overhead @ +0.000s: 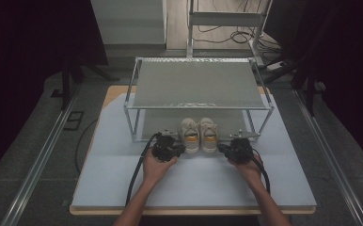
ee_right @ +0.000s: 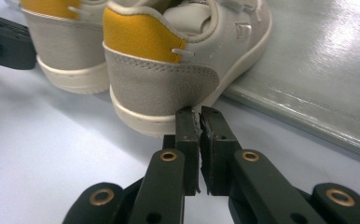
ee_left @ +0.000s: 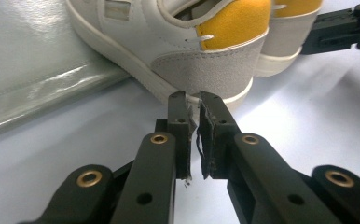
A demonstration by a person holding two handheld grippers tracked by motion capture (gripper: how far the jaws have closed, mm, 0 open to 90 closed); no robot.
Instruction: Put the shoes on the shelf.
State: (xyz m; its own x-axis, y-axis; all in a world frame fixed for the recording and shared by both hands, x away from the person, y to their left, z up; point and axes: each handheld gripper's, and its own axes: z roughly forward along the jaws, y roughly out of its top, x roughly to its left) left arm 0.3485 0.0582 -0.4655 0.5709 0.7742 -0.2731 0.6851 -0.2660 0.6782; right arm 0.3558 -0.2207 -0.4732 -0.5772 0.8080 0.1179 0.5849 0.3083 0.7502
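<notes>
Two pale shoes with yellow heel collars stood side by side at the near edge of the metal rack (overhead: 201, 84), toes under its lower shelf, heels toward the person. The left gripper (overhead: 174, 149) sat with its jaws drawn nearly together, empty, tips just at the heel of the left shoe (overhead: 189, 135). The right gripper (overhead: 227, 148) mirrored it at the right shoe (overhead: 209, 134), jaws likewise narrow and holding nothing. The work seemed to be at the pushing stage, sliding the pair far onto the shelf. Next would likely call for even, matched pressure so neither shoe twisted.
</notes>
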